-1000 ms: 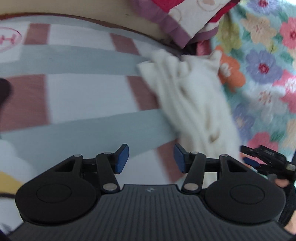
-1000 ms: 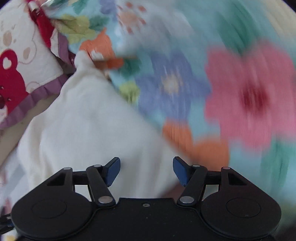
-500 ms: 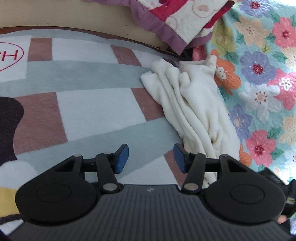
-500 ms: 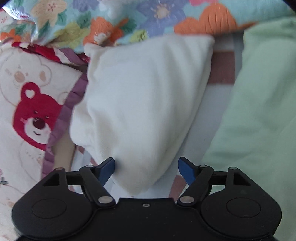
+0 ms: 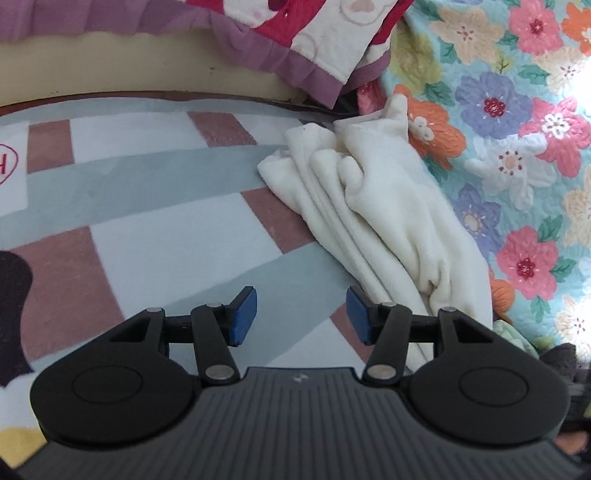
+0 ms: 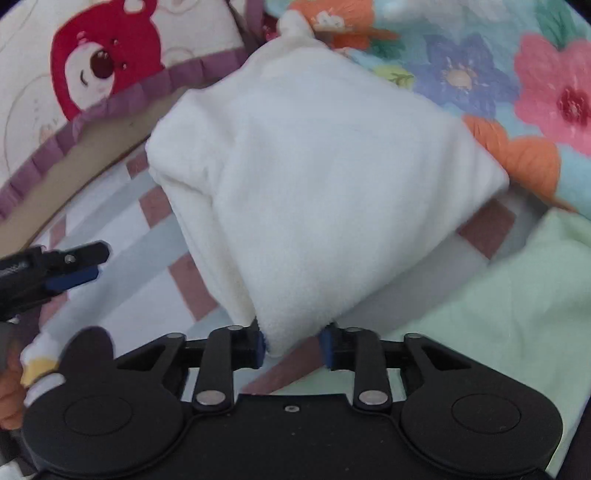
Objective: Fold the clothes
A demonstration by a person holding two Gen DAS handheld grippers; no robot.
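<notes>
While left gripper (image 5: 301, 314) jaws gape empty, right gripper (image 6: 291, 343) jaws pinch cream garment (image 6: 325, 177).

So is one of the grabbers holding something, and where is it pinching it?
The right gripper pinches the cream garment by its nearest corner, between the two blue pads. The left gripper is open over the checked blanket, holding nothing.

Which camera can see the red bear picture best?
The right wrist view: the red bear shows its whole face on the blanket. The left wrist view shows only red patches on that blanket, no bear face.
</notes>
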